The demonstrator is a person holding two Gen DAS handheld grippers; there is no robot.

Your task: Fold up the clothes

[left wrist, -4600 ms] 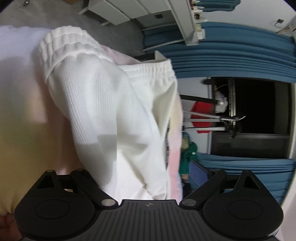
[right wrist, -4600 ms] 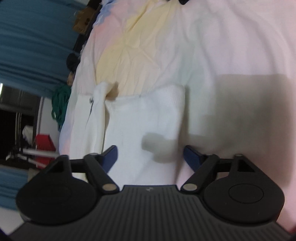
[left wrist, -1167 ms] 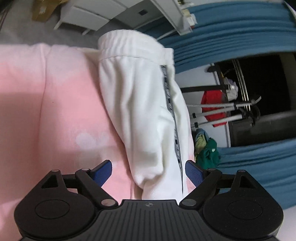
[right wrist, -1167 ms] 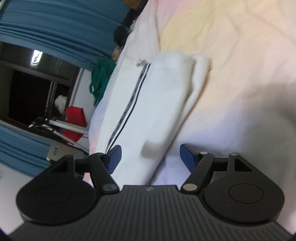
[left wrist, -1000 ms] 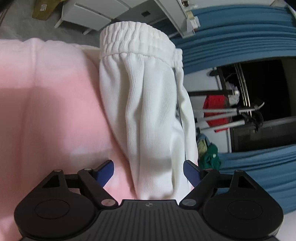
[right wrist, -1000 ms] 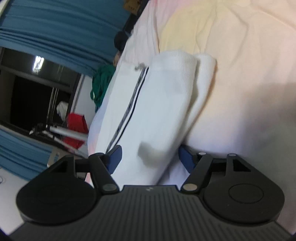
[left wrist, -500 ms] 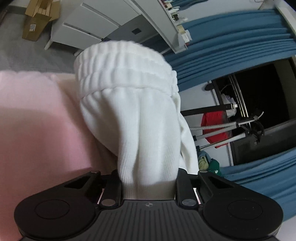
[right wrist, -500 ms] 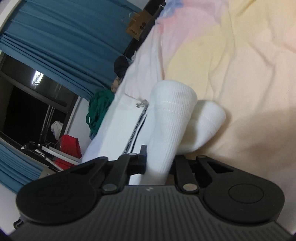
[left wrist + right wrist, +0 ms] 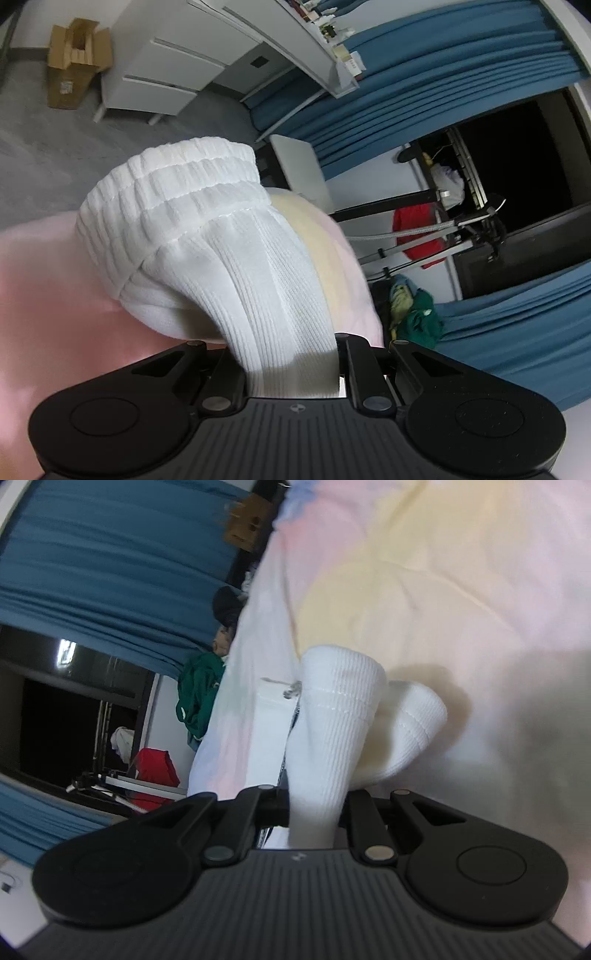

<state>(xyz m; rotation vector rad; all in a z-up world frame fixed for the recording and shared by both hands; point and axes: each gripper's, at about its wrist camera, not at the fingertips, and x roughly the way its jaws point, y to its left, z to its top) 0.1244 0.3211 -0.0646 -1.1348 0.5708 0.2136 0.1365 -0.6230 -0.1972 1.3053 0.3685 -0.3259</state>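
Both the left gripper (image 9: 291, 365) and right gripper (image 9: 314, 819) pinch the white ribbed trousers (image 9: 229, 258), whose length runs away from each, waistband farthest from the left.

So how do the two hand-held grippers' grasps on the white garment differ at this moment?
The left hand-held gripper pinches a wide bunch near the gathered elastic waistband; the right hand-held gripper pinches a narrower fold near a plain ribbed cuff. A dark side stripe shows only by the right grasp. Both are shut on the white garment above the pastel bedding.
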